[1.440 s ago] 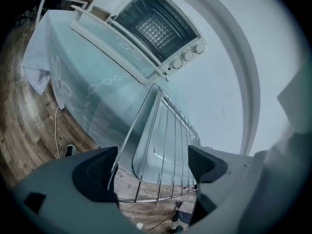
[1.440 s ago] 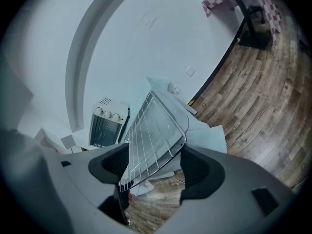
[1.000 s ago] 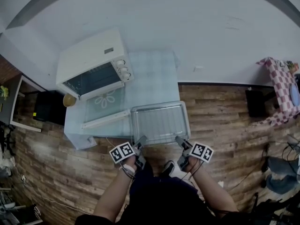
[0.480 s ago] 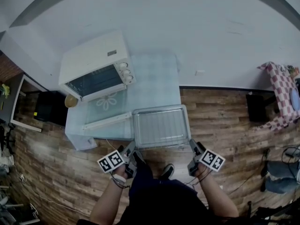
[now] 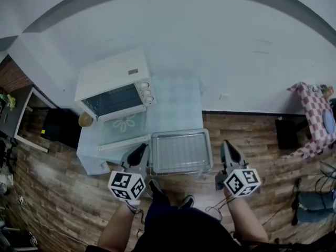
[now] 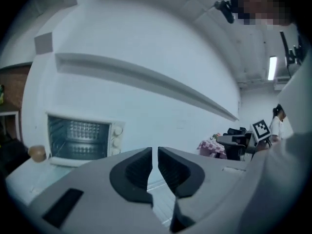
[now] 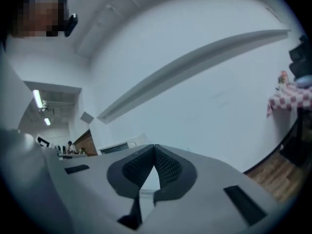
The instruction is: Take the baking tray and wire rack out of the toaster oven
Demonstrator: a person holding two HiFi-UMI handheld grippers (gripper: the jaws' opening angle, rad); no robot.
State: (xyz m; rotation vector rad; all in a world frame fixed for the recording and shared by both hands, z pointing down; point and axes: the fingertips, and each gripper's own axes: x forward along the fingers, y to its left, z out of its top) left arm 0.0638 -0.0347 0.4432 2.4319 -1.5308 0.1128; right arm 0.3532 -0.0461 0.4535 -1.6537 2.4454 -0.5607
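Observation:
The white toaster oven (image 5: pixel 113 85) stands at the back left of the pale blue table (image 5: pixel 176 101), its glass door (image 5: pixel 123 127) folded down; in the left gripper view the oven (image 6: pixel 80 138) looks empty inside. The baking tray (image 5: pixel 207 140) lies at the table's near edge with the wire rack (image 5: pixel 181 152) in it. My left gripper (image 5: pixel 137 155) hangs raised at the tray's left, my right gripper (image 5: pixel 227 148) at its right, neither touching it. The left gripper's (image 6: pixel 152 152) jaws have just been closing and hold nothing. The right gripper's (image 7: pixel 154 150) pads meet, also empty.
A round brown object (image 5: pixel 85 119) sits left of the oven, beside a dark cabinet (image 5: pixel 58 125). A checkered cloth (image 5: pixel 314 114) and a black box (image 5: pixel 286 122) are at the right on the wooden floor (image 5: pixel 247 130). A white wall (image 5: pixel 210 46) backs the table.
Both grippers have lifted away from the tray's near corners toward the camera and rolled; their jaws went from open to shut. The tray and rack stay on the table.

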